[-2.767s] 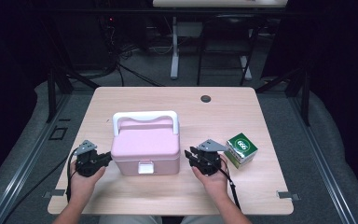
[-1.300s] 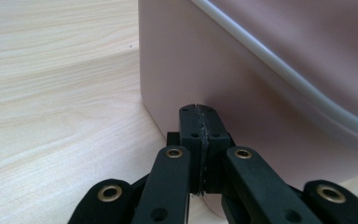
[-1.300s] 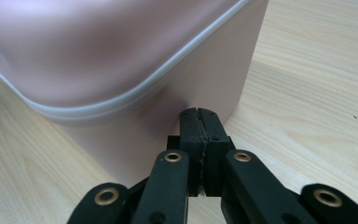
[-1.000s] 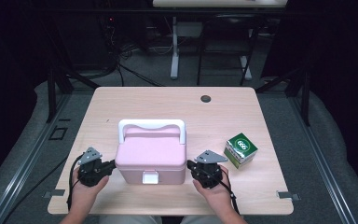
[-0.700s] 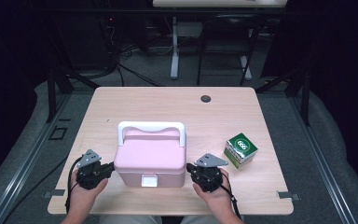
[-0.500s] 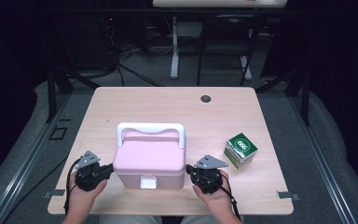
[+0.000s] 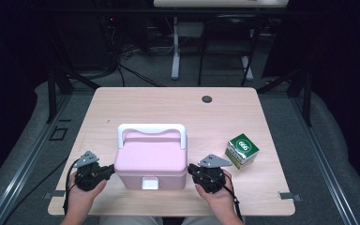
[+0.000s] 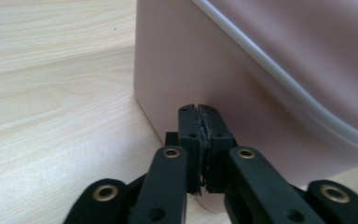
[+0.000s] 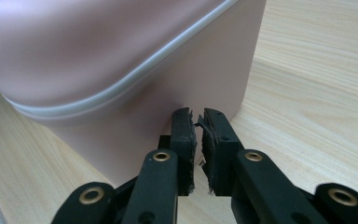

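We have drawn the pink box (image 7: 151, 159) nearer the table's (image 7: 136, 101) front edge. Our left gripper (image 8: 199, 111) and right gripper (image 9: 196, 114) flank its sides, fingers nearly together, just parting, pinching nothing.

Count: one pink box (image 7: 151, 161), one green carton (image 7: 242, 150), one small dark round thing (image 7: 207, 99) (a cap or grommet, hard to tell), two grippers, left (image 7: 107, 170) and right (image 7: 193, 169).

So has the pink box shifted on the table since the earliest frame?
Yes. The pink box has come toward the person's edge, farther from the dark round plug.
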`<state>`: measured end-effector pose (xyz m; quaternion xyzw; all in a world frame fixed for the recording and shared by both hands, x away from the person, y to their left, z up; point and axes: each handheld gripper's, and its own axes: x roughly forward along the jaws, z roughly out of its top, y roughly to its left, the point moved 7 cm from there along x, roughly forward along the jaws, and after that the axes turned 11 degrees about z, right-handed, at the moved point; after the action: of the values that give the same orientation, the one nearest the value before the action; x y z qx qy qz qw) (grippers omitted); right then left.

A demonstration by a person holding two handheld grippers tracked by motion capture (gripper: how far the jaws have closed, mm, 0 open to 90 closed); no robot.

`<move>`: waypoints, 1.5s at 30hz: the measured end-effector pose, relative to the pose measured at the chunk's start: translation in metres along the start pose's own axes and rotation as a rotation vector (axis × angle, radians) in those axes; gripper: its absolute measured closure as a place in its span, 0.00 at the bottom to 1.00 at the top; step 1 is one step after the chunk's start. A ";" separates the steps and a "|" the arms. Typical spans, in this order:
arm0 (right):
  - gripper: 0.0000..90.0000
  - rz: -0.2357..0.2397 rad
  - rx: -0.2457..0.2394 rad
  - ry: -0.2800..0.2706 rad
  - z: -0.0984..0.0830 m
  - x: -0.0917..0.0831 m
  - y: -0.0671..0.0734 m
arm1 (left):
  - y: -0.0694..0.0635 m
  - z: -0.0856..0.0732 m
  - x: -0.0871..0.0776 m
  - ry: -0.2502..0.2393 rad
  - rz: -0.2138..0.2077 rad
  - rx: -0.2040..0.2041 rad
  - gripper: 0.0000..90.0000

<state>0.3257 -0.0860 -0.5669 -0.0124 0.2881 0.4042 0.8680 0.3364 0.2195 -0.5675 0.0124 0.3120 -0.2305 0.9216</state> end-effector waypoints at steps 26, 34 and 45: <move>0.66 0.073 -0.022 -0.002 0.031 -0.019 -0.013 | 0.014 0.037 -0.024 -0.084 -0.025 0.021 0.64; 0.58 0.125 -0.036 0.014 0.056 -0.033 -0.013 | 0.013 0.063 -0.040 -0.080 -0.088 0.034 0.59; 0.55 0.152 -0.019 0.033 0.077 -0.038 -0.017 | 0.005 0.082 -0.041 -0.045 -0.125 0.119 0.57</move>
<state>0.3564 -0.1046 -0.4874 -0.0055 0.2986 0.4714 0.8299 0.3573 0.2276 -0.4784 0.0424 0.2769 -0.3061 0.9099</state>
